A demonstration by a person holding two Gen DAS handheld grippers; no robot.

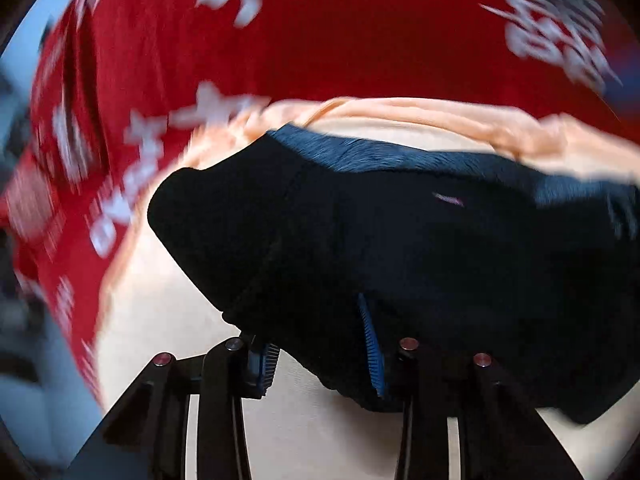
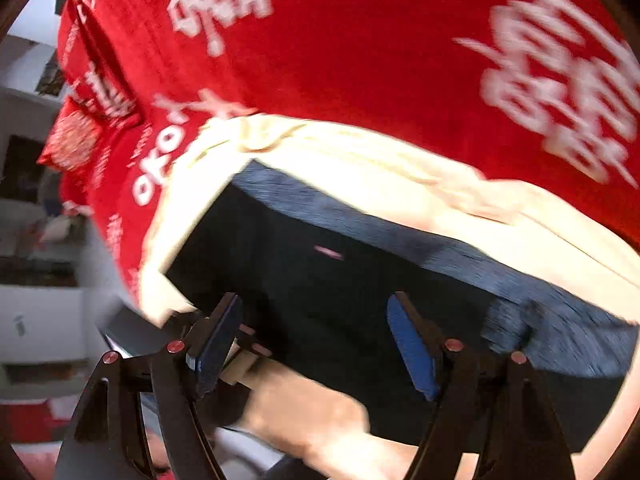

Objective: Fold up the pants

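Observation:
The dark navy pants [image 1: 400, 248] lie folded on a cream cloth-covered surface [image 1: 160, 320], with a lighter blue waistband strip along the far edge. In the left wrist view my left gripper [image 1: 320, 360] is open; the near edge of the pants lies between its blue-padded fingers [image 1: 372, 344], not pinched. In the right wrist view the pants [image 2: 340, 300] fill the middle. My right gripper [image 2: 316, 344] is open, its blue pads [image 2: 412, 348] wide apart over the pants' near edge. Both views are motion-blurred.
A red banner with white lettering [image 1: 320, 40] hangs behind the cream surface [image 2: 360, 168] and shows in the right wrist view too [image 2: 360, 40]. White shelving and clutter [image 2: 36, 240] stand at the left. A hand or arm [image 2: 304, 408] shows below the pants.

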